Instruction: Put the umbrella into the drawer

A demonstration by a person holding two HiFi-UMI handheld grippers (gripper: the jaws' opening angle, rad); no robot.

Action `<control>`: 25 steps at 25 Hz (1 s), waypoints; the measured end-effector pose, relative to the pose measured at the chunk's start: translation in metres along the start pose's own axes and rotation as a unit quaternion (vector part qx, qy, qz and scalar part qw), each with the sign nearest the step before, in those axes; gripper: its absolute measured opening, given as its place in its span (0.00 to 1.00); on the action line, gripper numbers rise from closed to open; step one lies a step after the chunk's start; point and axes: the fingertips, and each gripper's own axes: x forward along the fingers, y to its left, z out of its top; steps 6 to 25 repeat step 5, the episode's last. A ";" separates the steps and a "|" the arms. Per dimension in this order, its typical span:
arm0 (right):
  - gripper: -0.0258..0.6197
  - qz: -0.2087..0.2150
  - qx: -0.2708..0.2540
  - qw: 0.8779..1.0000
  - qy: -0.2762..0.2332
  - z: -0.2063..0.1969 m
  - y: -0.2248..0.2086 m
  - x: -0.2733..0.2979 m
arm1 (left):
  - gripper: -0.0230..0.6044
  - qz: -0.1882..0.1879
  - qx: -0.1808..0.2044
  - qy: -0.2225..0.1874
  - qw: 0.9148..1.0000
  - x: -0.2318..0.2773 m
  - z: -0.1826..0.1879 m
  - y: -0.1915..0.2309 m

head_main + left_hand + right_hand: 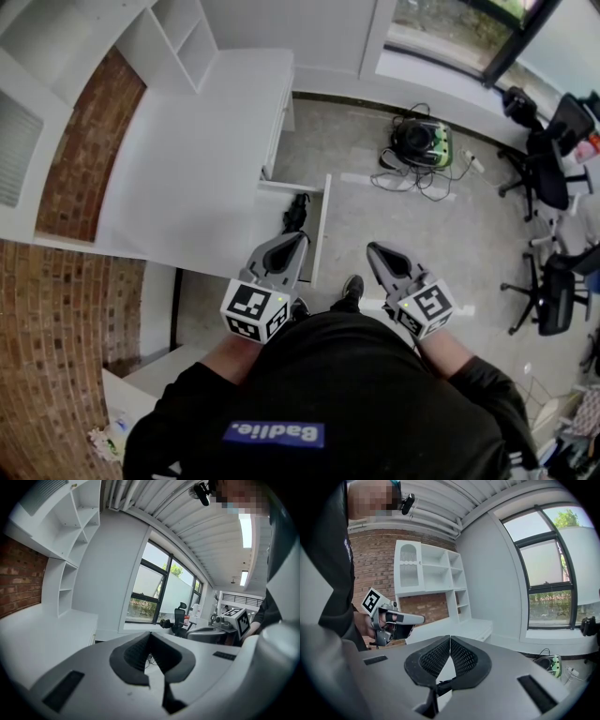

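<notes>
The black umbrella [296,214] lies inside the open drawer [323,230], which is pulled out from the white worktop [202,150]. Nearer the person, the left gripper [301,240] and right gripper [373,249] hover side by side, each with its fingers pressed together on nothing.

Umbrella [296,214] in the drawer [322,217] is seen only in part: the near end is covered by the left gripper [299,241], and the form is too dark and small to be told. Office chair [561,298] is cut by the head view's right edge.
</notes>
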 end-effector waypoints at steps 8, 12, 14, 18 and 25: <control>0.09 0.004 0.002 1.000 0.002 0.001 0.003 0.001 | 0.04 -0.002 -0.002 0.001 1.000 -0.001 -0.001 -0.001; 0.09 0.004 0.002 1.000 0.002 0.001 0.003 0.001 | 0.04 -0.002 -0.002 0.001 1.000 -0.001 -0.001 -0.001; 0.09 0.004 0.002 1.000 0.002 0.001 0.003 0.001 | 0.04 -0.002 -0.002 0.001 1.000 -0.001 -0.001 -0.001; 0.09 0.004 0.002 1.000 0.002 0.001 0.003 0.001 | 0.04 -0.002 -0.002 0.001 1.000 -0.001 -0.001 -0.001; 0.09 0.004 0.002 1.000 0.002 0.001 0.003 0.001 | 0.04 -0.002 -0.002 0.001 1.000 -0.001 -0.001 -0.001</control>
